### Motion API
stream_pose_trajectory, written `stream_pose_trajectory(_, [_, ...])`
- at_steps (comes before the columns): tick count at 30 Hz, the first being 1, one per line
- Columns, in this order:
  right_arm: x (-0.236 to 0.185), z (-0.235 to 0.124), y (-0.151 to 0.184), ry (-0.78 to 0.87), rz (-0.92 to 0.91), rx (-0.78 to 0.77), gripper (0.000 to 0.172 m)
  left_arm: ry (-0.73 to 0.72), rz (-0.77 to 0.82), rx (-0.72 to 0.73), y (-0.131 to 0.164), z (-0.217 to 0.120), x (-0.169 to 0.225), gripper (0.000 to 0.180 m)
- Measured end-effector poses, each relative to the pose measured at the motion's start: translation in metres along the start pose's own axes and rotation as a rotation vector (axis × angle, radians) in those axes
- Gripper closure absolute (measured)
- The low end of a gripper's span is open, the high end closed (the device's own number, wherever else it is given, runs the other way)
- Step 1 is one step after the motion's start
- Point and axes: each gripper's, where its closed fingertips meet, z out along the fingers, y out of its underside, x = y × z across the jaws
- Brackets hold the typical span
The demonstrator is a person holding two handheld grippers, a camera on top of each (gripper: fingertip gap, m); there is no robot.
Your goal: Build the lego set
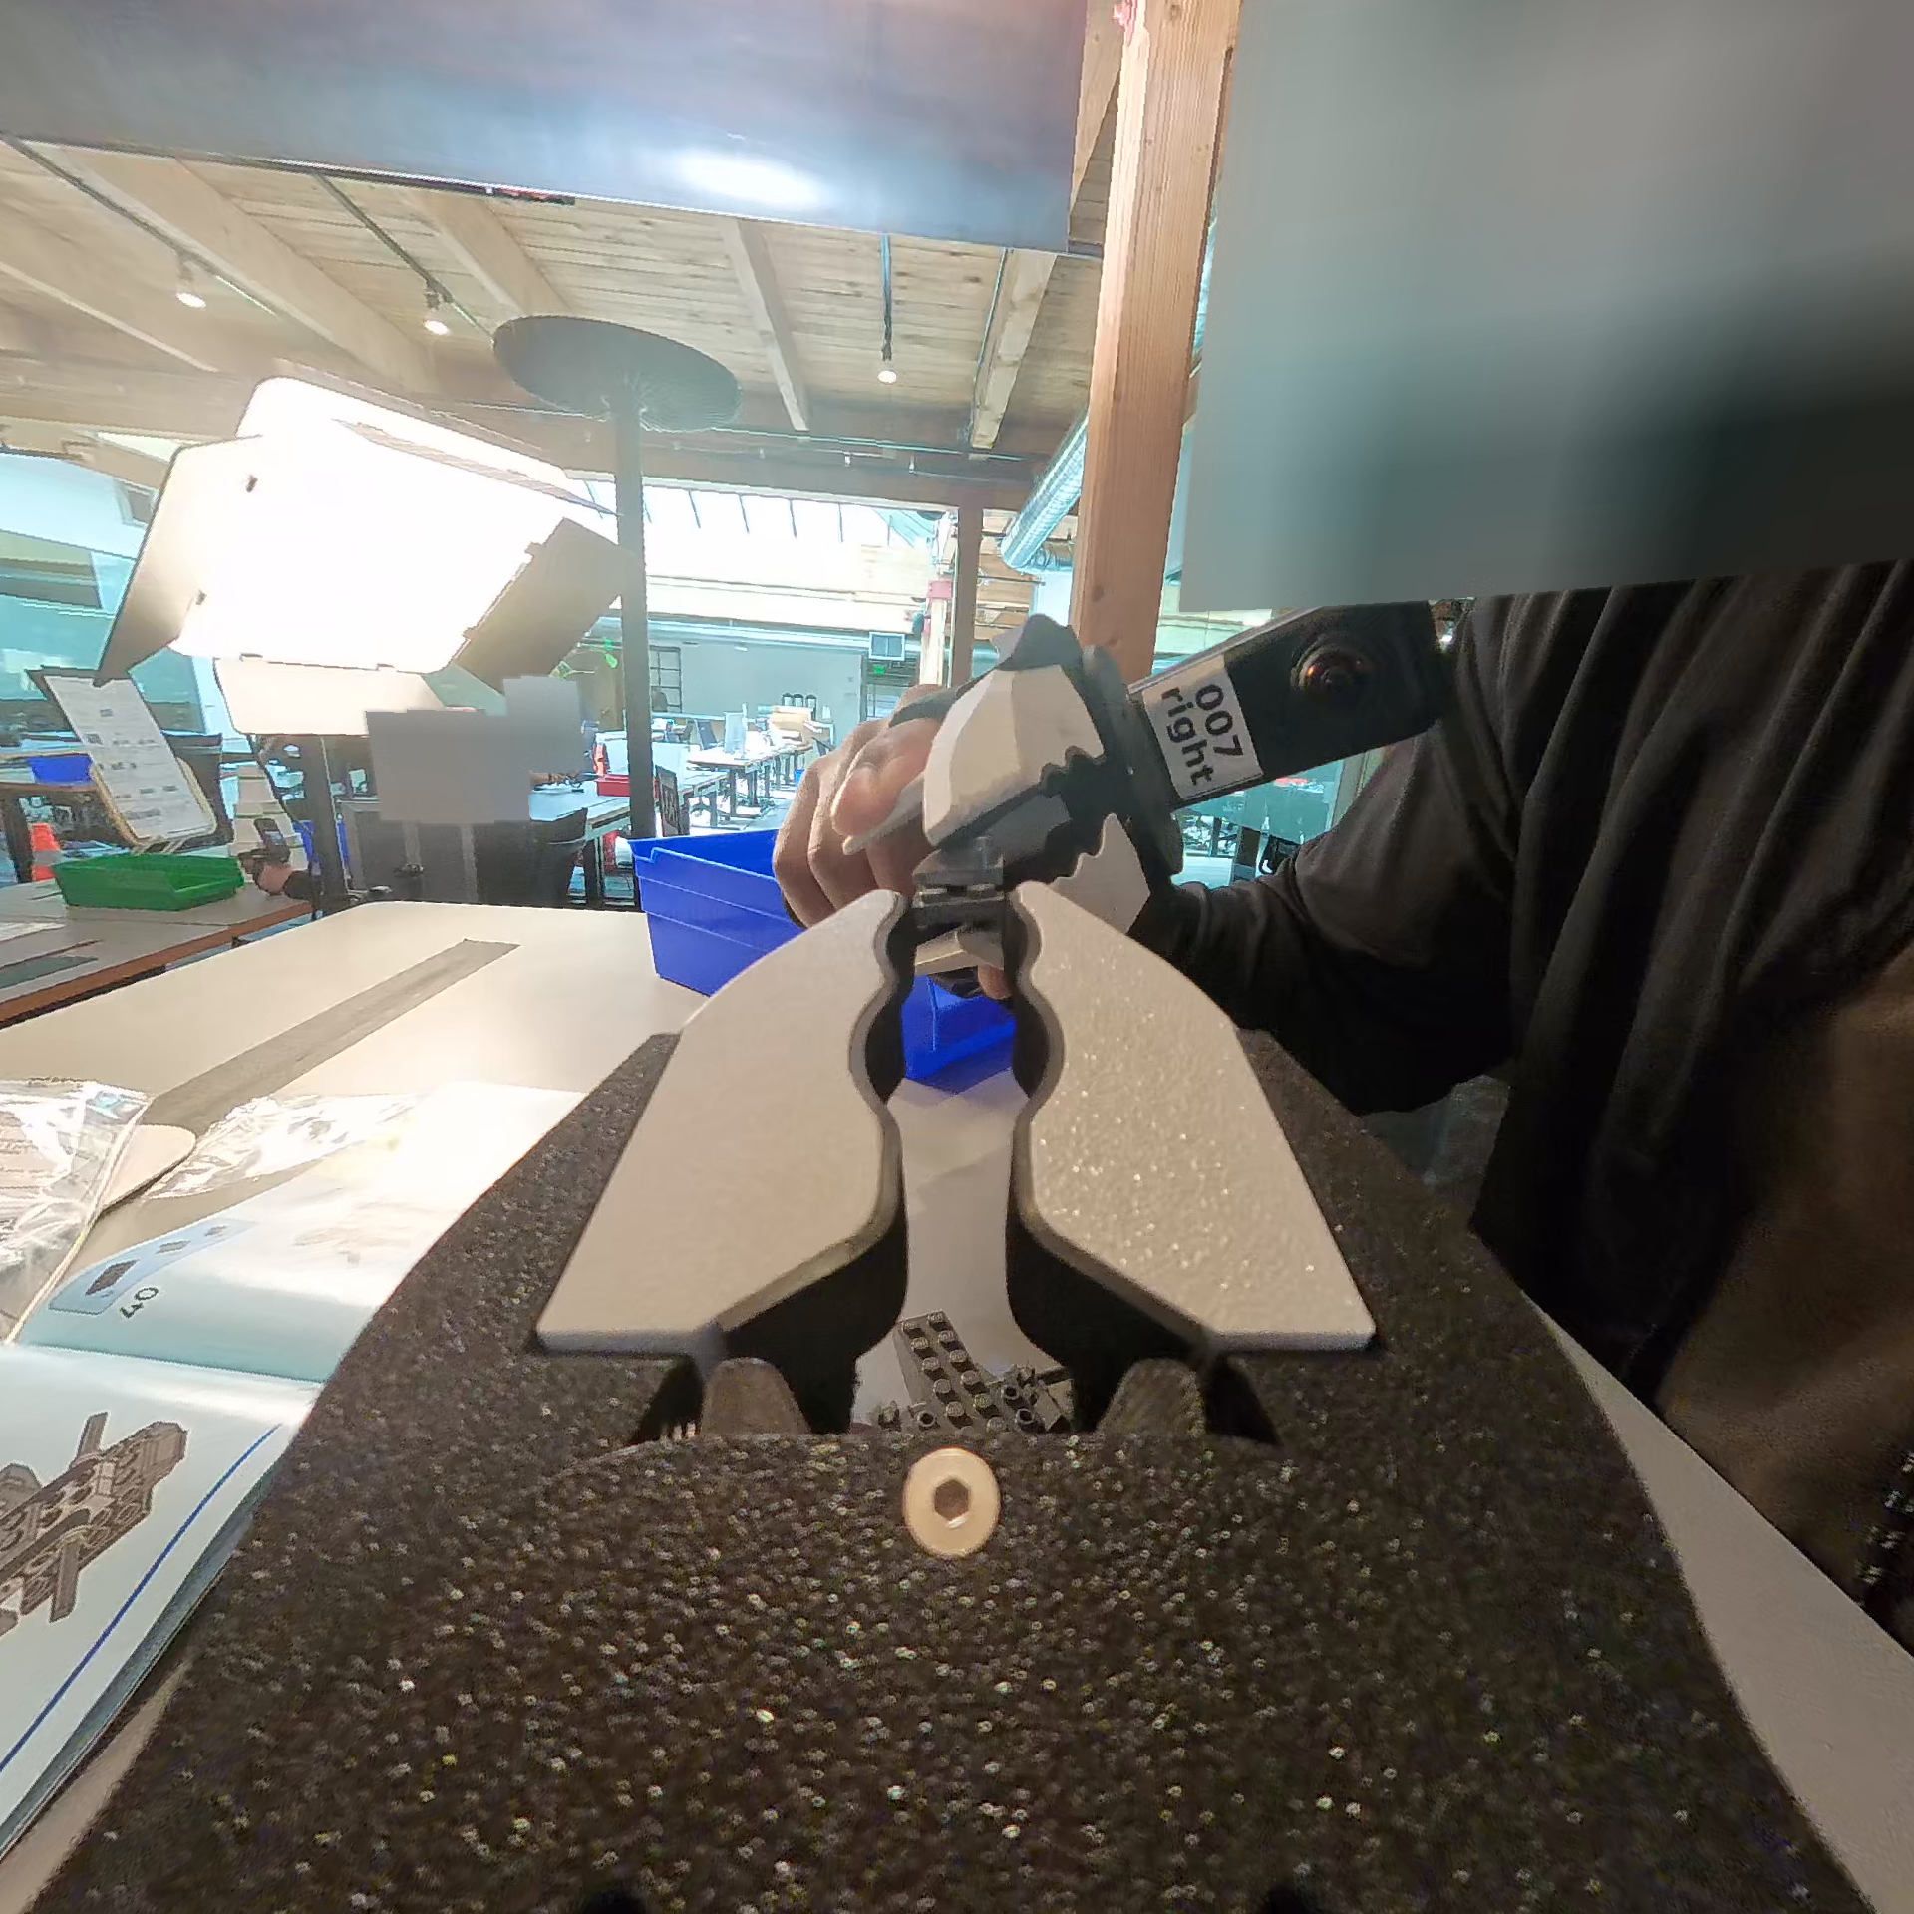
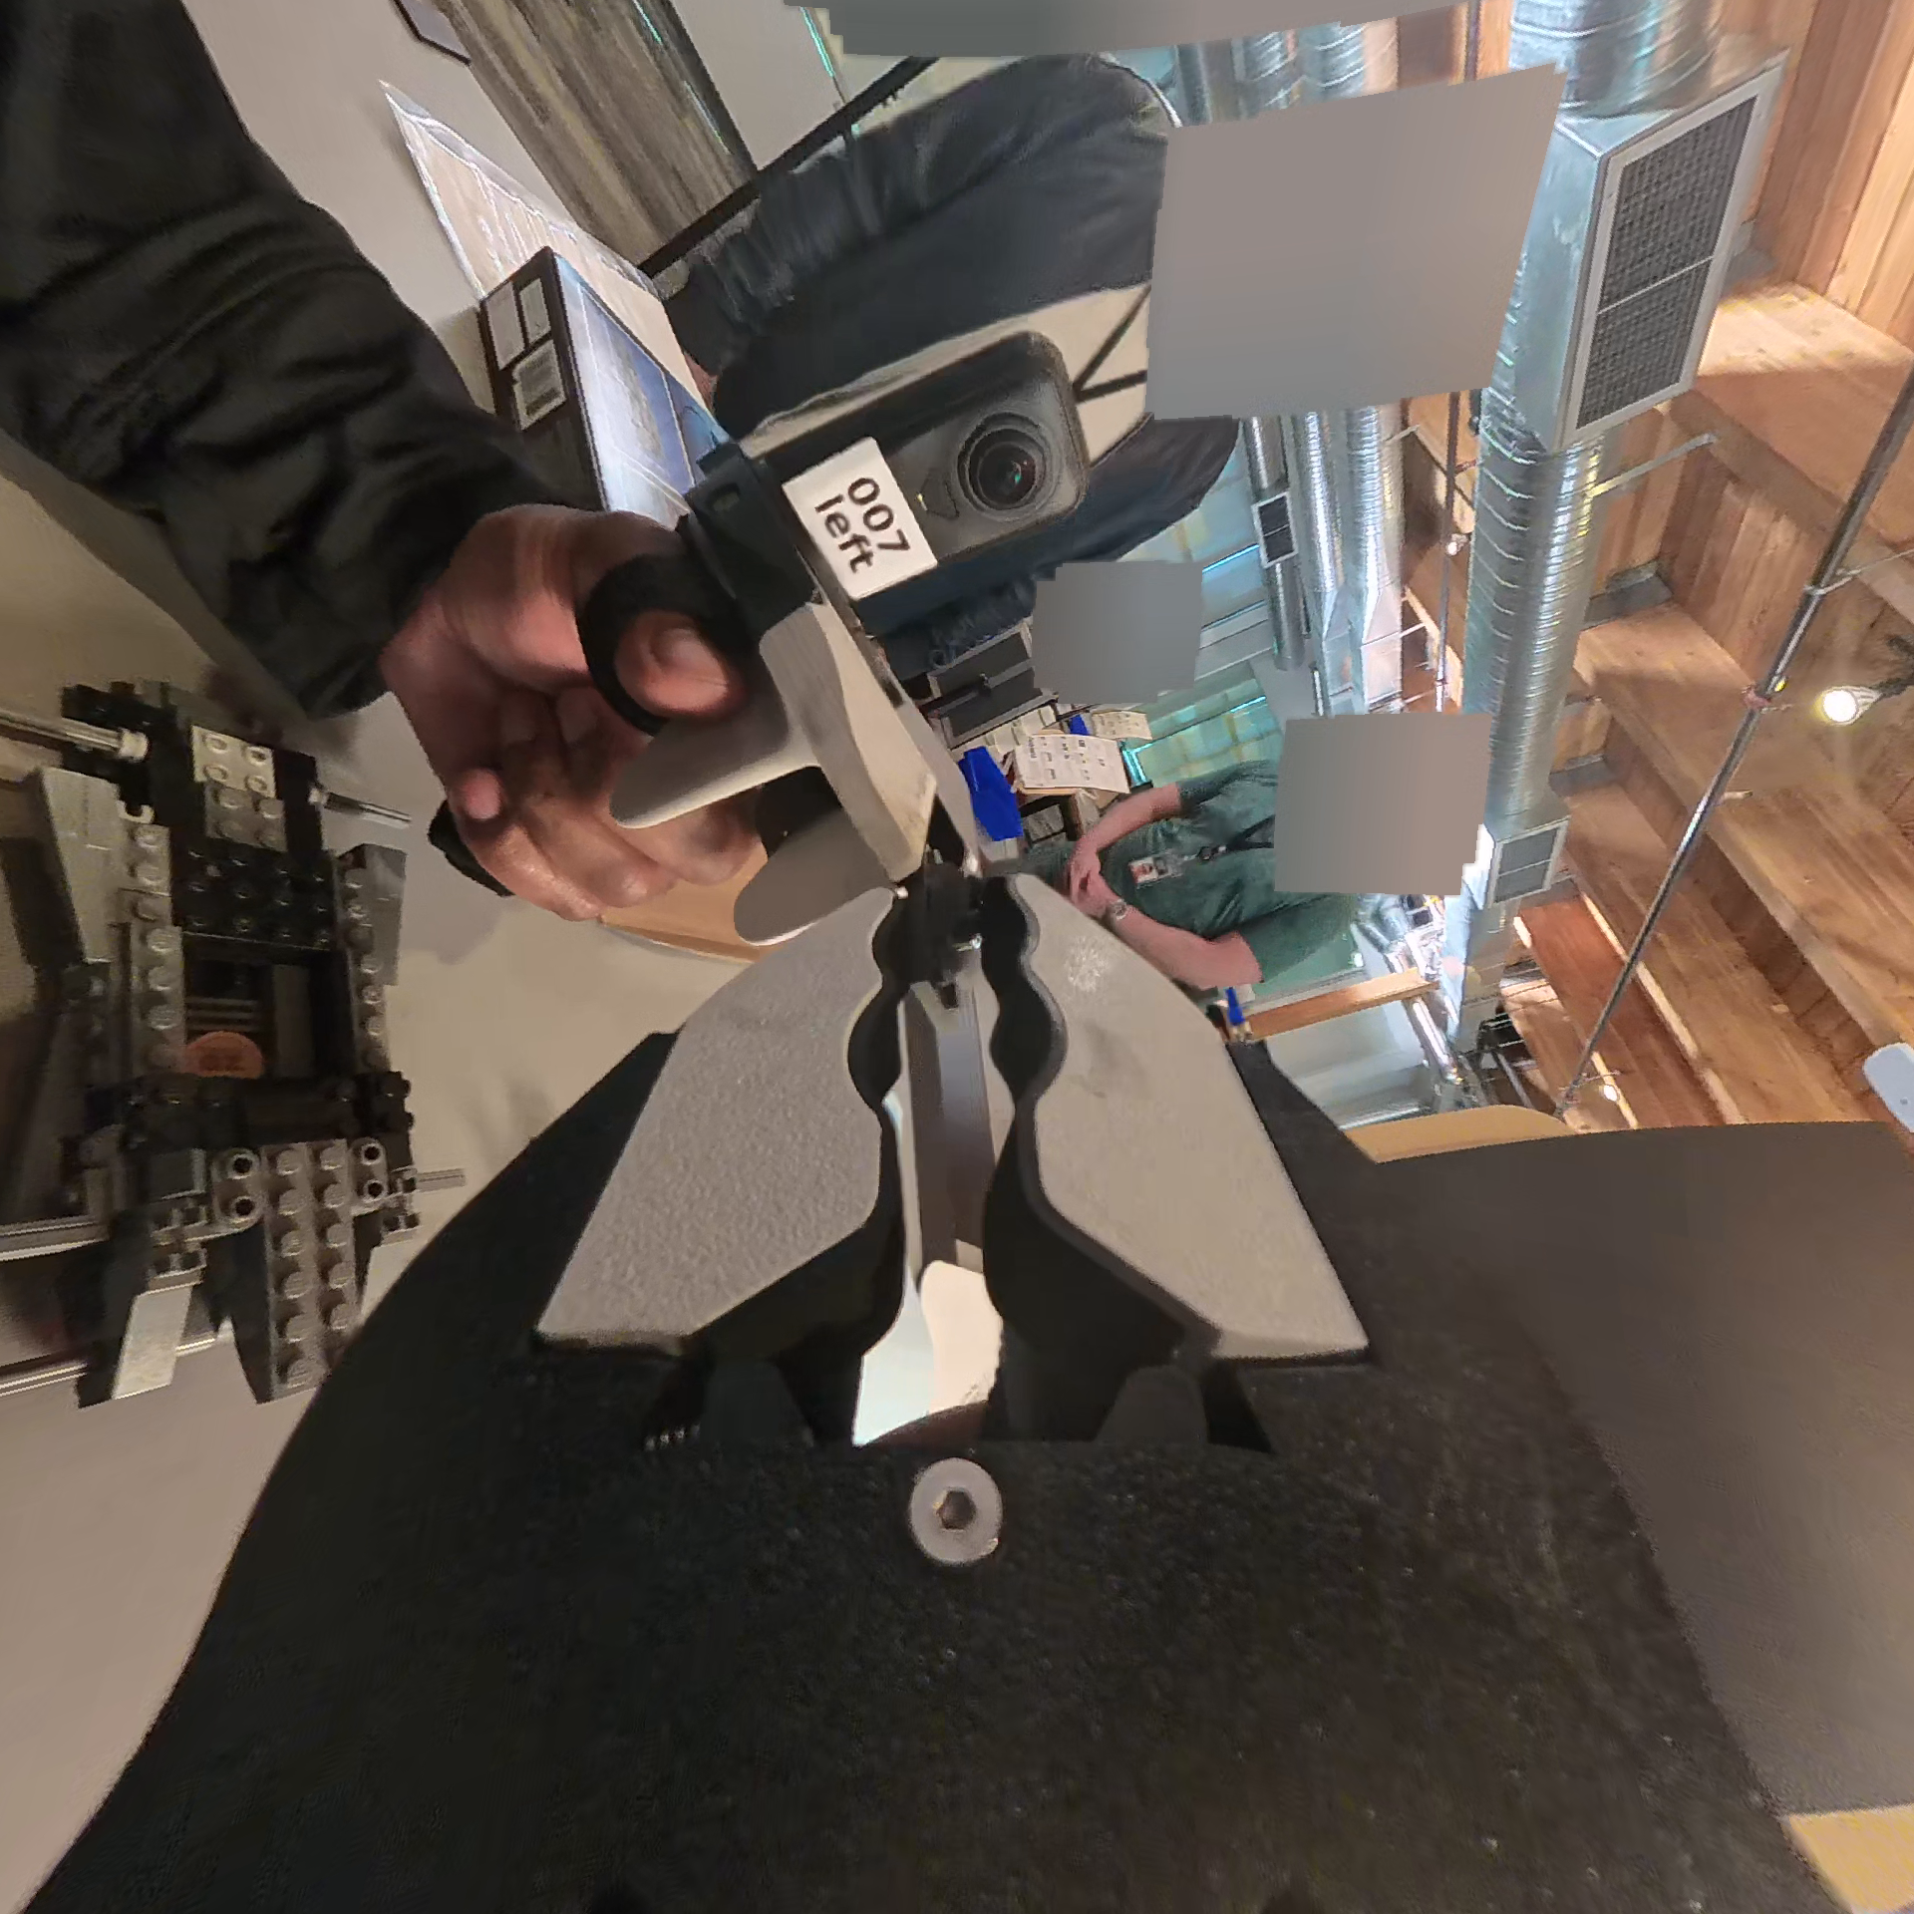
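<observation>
Holding both grippers together mid-frame, we see left fingers (image 1: 958, 917) clamped on a small dark-grey studded brick piece (image 1: 958, 899) (right fingers (image 2: 948, 932) pinch a black part (image 2: 937, 917)); seating needs aligned pressing.

A small dark grey brick assembly (image 1: 955, 903) is clamped between both grippers' jaws, raised above the counter (image 1: 342, 984). A larger grey-and-black brick model (image 2: 207, 1036) rests on the counter.

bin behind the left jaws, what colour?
Blue bin, standing on the table; clearest in the left wrist view.
</observation>
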Motion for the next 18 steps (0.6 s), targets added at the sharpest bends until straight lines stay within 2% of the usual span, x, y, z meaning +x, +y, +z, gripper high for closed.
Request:
stream_pose_trajectory(11, [0.004,-0.004,-0.004,-0.040,0.195,0.077,0.159,-0.003,0.044,-0.004,-0.003,0.002,0.004,0.165])
stream_pose_trajectory(18, [0.014,-0.010,-0.006,-0.062,0.435,0.202,0.158,-0.077,0.184,0.006,-0.010,-0.004,0.000,0.163])
